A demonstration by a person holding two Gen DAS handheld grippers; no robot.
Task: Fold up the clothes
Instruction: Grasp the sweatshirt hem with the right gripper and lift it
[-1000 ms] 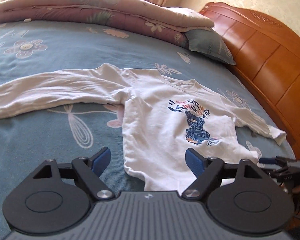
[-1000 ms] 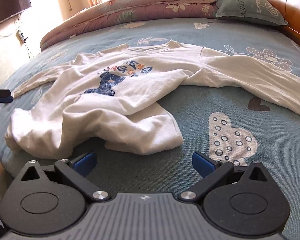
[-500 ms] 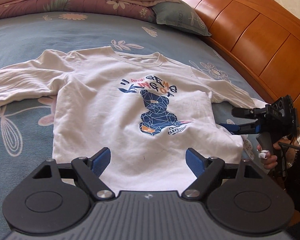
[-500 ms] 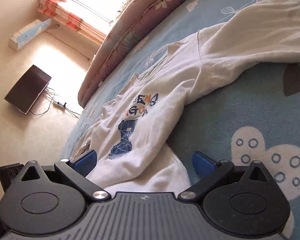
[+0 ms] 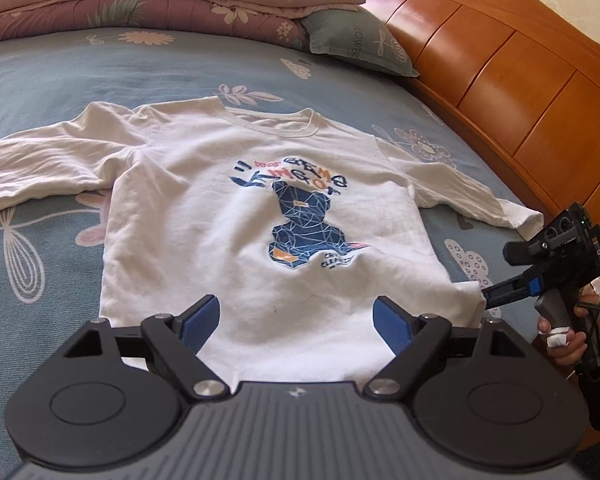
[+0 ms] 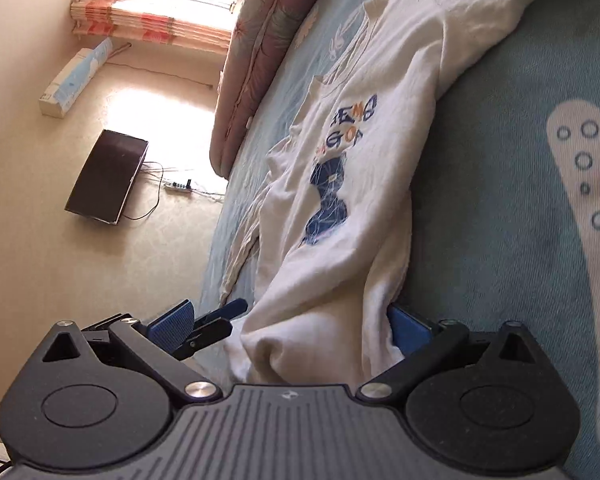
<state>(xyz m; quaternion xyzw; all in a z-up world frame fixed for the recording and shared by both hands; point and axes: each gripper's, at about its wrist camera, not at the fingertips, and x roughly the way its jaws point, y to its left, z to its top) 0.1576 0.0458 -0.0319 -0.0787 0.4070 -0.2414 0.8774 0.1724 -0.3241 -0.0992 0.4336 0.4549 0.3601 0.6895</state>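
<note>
A white long-sleeved shirt [image 5: 220,208] with a blue bear print lies face up on the blue floral bedspread [image 5: 40,72], sleeves spread to both sides. My left gripper [image 5: 296,320] hovers over the shirt's near hem; its jaws are opening, with only the flat cloth below them. My right gripper [image 6: 290,326], rolled on its side, is open at the hem's right corner [image 6: 320,320]. Bunched cloth lies between its fingers and touches the right pad. In the left wrist view a hand holds the right gripper [image 5: 500,272] at that corner.
A wooden headboard [image 5: 500,80] runs along the right of the bed. A folded quilt [image 5: 160,4] and a green pillow [image 5: 356,44] lie at the far end. Beside the bed the floor holds a dark flat device [image 6: 108,176], a power strip and a long box.
The left gripper has swung round and closer, now squarely over the shirt's hem. The right gripper has rolled onto its side and sunk to the hem corner, with cloth now between its fingers.
</note>
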